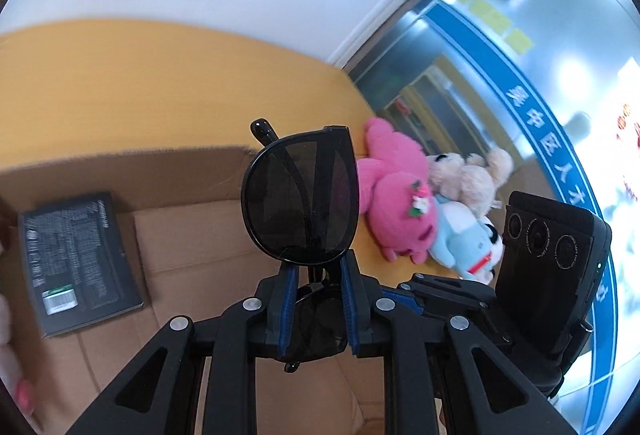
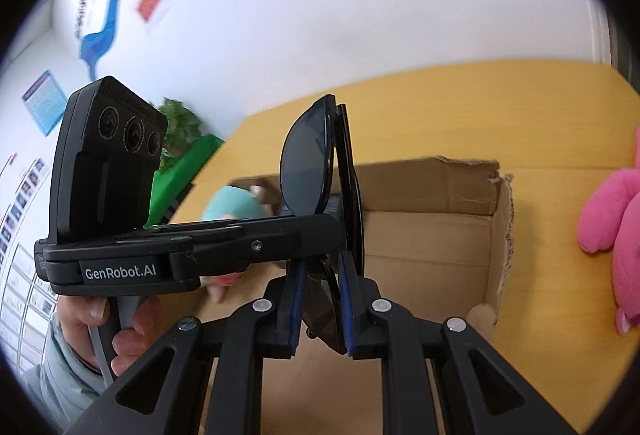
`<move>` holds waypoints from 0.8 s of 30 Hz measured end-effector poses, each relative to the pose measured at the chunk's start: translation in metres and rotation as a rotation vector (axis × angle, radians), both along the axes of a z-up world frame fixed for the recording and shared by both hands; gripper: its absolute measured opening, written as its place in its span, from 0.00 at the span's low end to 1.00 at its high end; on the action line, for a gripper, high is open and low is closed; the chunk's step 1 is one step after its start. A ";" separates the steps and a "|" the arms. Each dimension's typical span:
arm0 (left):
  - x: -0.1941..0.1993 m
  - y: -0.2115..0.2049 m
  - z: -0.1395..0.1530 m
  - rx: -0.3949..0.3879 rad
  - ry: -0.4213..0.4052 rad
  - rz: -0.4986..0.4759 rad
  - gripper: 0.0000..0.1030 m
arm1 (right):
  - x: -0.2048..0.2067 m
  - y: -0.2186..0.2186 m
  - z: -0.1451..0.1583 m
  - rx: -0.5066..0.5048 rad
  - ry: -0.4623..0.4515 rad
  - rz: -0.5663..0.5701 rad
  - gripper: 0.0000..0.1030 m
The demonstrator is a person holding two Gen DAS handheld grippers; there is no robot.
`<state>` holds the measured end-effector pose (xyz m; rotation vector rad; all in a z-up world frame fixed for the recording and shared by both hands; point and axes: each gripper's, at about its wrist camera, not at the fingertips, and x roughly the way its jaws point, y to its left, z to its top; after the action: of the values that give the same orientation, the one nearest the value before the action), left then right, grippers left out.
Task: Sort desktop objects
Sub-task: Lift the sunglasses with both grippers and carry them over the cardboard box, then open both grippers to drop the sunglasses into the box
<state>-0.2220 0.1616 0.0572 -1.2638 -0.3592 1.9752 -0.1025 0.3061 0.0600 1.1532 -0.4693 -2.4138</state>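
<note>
Black folded sunglasses [image 1: 300,195] stand upright between the fingers of my left gripper [image 1: 316,267], which is shut on them. My right gripper [image 2: 320,267] is shut on the same sunglasses [image 2: 316,163] from the other side. Both hold them above an open cardboard box [image 1: 192,235], also in the right wrist view [image 2: 432,235]. The left gripper's body [image 2: 160,251] crosses the right wrist view; the right gripper's body [image 1: 552,255] shows in the left wrist view.
A black printed booklet [image 1: 80,259] lies in the box. A pink plush [image 1: 396,203], a beige plush [image 1: 468,179] and a light-blue plush [image 1: 464,239] lie on the yellow table [image 1: 160,87]. A teal plush [image 2: 232,203] sits by the box.
</note>
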 end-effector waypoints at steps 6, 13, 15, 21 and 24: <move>-0.044 0.009 -0.069 0.014 -0.167 0.007 0.18 | -0.042 0.006 -0.052 0.057 -0.161 -0.032 0.15; -0.064 0.013 -0.112 -0.012 -0.271 0.018 0.19 | -0.063 -0.005 -0.089 0.151 -0.298 -0.052 0.16; -0.065 0.013 -0.117 -0.012 -0.290 0.028 0.20 | -0.064 -0.008 -0.092 0.166 -0.308 -0.057 0.15; -0.056 0.018 -0.108 -0.100 -0.245 0.013 0.36 | -0.055 -0.019 -0.096 0.180 -0.320 -0.059 0.14; -0.050 0.017 -0.091 -0.106 -0.192 0.011 0.46 | -0.050 -0.021 -0.097 0.189 -0.321 -0.070 0.14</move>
<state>-0.2720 0.1788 -0.0335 -1.5276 -0.3599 1.9084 -0.1527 0.2847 -0.0369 1.6446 -0.3889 -2.3791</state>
